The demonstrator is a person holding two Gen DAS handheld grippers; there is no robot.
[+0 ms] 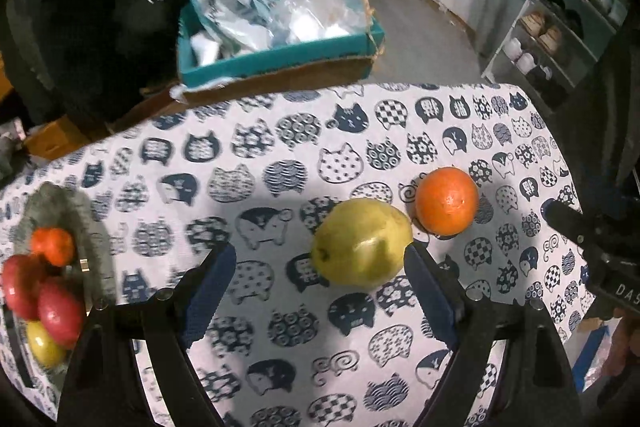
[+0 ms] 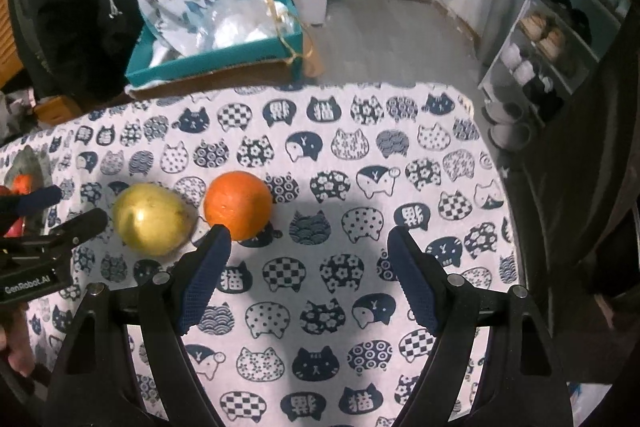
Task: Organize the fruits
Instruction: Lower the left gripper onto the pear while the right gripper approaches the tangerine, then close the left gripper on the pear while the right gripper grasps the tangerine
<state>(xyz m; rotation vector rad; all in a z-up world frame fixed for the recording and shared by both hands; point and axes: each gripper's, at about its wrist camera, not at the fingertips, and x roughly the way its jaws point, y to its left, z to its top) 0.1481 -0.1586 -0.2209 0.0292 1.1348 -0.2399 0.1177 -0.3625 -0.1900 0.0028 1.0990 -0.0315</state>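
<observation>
A yellow-green pear point(image 1: 362, 241) and an orange point(image 1: 447, 201) lie side by side on the cat-print tablecloth point(image 1: 280, 163). My left gripper point(image 1: 320, 259) is open above the cloth, its right finger close beside the pear with nothing between the pads. Seen from the right wrist, the pear point(image 2: 154, 219) and the orange point(image 2: 238, 205) lie ahead to the left. My right gripper point(image 2: 308, 239) is open and empty, its left fingertip just in front of the orange. A grey dish point(image 1: 86, 223) at the far left holds a small orange point(image 1: 54, 245), red apples point(image 1: 60, 311) and a yellow fruit point(image 1: 42, 347).
Behind the table a teal box point(image 1: 280, 57) holds plastic bags. A shoe rack point(image 1: 560, 27) stands at the right by the grey floor. The table's far edge point(image 2: 320, 87) runs across the middle of both views. A hand point(image 2: 16, 343) holds the left gripper's handle.
</observation>
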